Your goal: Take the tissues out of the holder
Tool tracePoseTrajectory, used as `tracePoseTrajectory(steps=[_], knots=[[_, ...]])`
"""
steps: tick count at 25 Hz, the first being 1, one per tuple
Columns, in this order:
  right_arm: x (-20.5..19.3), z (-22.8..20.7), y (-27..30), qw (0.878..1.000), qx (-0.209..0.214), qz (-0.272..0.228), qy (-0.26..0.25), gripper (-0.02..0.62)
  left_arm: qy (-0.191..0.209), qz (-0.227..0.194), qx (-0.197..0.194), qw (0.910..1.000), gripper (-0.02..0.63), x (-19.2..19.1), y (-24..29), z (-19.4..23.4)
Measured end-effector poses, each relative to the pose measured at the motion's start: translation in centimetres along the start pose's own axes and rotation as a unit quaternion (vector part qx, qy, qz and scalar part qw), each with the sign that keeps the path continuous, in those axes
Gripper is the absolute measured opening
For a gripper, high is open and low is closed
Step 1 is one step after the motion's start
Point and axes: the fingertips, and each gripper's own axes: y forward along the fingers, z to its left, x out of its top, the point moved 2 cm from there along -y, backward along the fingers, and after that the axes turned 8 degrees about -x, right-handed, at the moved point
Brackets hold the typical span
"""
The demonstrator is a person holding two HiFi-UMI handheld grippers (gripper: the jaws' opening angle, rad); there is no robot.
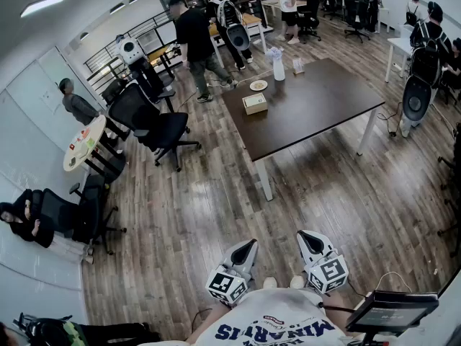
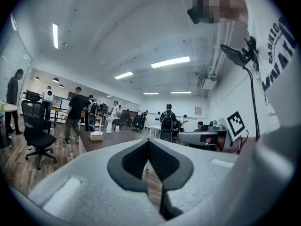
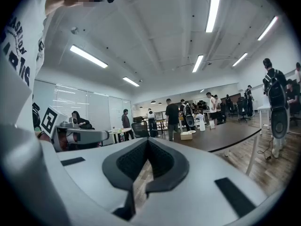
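Left gripper [image 1: 245, 246], right gripper [image 1: 307, 238] held level, side by side; jaws together, empty.

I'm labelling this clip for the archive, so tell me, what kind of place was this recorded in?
Most likely an open-plan office or lab workspace: a long dark table on wood flooring, black swivel chairs, strip lights overhead, and several people standing farther back.
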Motion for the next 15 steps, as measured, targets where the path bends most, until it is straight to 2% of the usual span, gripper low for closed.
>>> tracePoseTrajectory(steps=[10,15], knots=[[0.7,-3.1,-0.3,1.0,0.0,-0.008,-0.014,0.008,0.002,-0.004,0.025,0.9997,0.003,0.3,1.8,-0.9],[1.4,-4.7,-1.3,0.999,0.011,-0.03,0.003,0.008,0.009,-0.001,0.037,0.9993,0.003,0.0,2.6,-1.9]])
